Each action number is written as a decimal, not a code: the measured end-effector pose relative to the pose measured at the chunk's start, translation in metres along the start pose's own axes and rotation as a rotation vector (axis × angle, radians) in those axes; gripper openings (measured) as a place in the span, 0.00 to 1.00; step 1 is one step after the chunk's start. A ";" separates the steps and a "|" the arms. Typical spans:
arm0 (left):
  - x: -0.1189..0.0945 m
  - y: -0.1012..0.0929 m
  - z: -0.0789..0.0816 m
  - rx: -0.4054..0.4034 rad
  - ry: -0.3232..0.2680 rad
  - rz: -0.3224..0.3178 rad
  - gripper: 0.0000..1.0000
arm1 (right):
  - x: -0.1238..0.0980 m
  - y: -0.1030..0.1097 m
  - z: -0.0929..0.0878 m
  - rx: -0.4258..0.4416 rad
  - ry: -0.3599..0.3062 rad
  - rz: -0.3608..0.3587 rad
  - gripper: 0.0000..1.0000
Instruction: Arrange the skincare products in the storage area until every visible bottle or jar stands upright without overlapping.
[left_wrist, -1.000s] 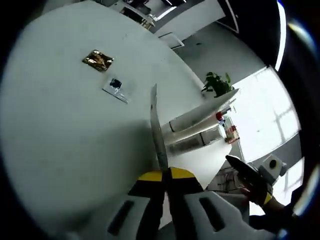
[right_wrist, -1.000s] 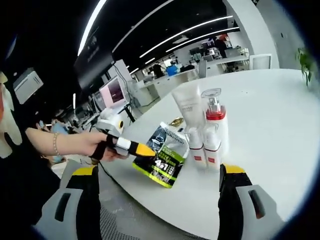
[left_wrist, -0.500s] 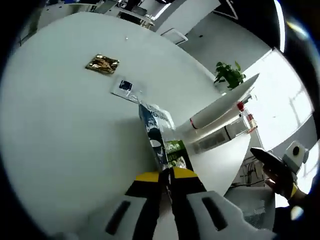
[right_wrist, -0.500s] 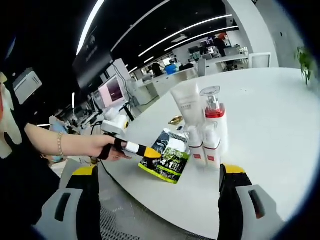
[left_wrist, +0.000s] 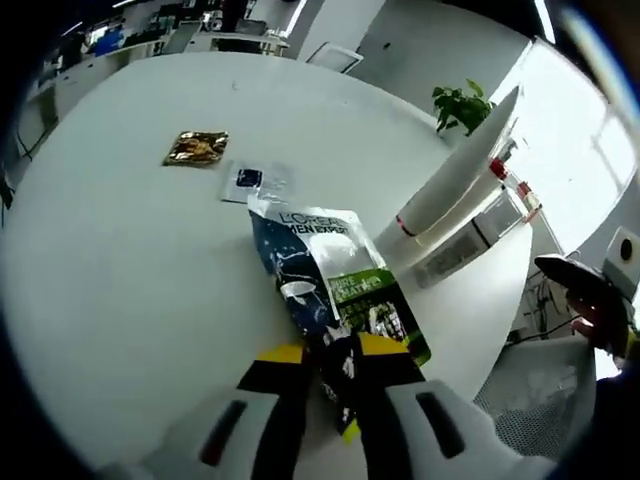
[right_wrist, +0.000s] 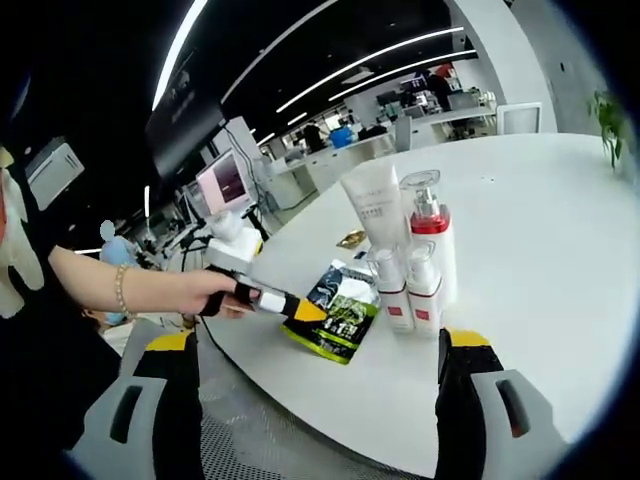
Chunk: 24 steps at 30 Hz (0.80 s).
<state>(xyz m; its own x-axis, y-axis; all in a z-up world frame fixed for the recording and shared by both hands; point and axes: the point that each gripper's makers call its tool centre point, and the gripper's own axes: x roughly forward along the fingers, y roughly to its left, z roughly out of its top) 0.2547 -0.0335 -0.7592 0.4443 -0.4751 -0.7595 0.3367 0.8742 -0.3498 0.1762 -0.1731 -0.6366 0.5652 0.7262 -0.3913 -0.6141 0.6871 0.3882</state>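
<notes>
table (right_wrist: 540, 250): white, round, holds everything.
pouch (left_wrist: 330, 290): was edge-on and lifted, now laid flat just beside the bottle cluster (right_wrist: 410, 260).
left gripper (left_wrist: 340, 375): jaws pinched on pouch's near edge.
right gripper (right_wrist: 315, 395): jaws wide, empty.
task: bottles upright; pouch release pending.

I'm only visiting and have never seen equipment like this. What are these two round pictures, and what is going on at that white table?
No robot here: a person holds a two-jaw gripper in each hand, and each carries a fisheye camera looking along its jaws. In the left gripper view, the left gripper is shut on the lower edge of a dark and green sachet, which lies nearly flat on the round white table. Two small packets lie beyond it. In the right gripper view, the right gripper waits open, holding nothing. Ahead stand a white tube, a red-collared pump bottle and two small bottles, upright and close together.
</notes>
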 end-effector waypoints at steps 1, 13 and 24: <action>0.000 0.002 0.000 0.006 0.000 0.004 0.18 | 0.000 0.000 0.000 0.001 0.000 0.000 0.99; 0.001 0.003 -0.001 0.065 0.021 0.056 0.21 | 0.000 -0.003 -0.002 0.010 0.000 0.003 0.98; 0.001 0.008 -0.001 0.069 0.020 0.071 0.20 | 0.001 -0.008 -0.003 0.014 0.003 0.004 0.98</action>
<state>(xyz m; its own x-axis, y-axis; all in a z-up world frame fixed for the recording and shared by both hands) 0.2571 -0.0266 -0.7629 0.4531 -0.4091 -0.7920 0.3616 0.8964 -0.2562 0.1797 -0.1779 -0.6428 0.5613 0.7287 -0.3923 -0.6084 0.6847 0.4013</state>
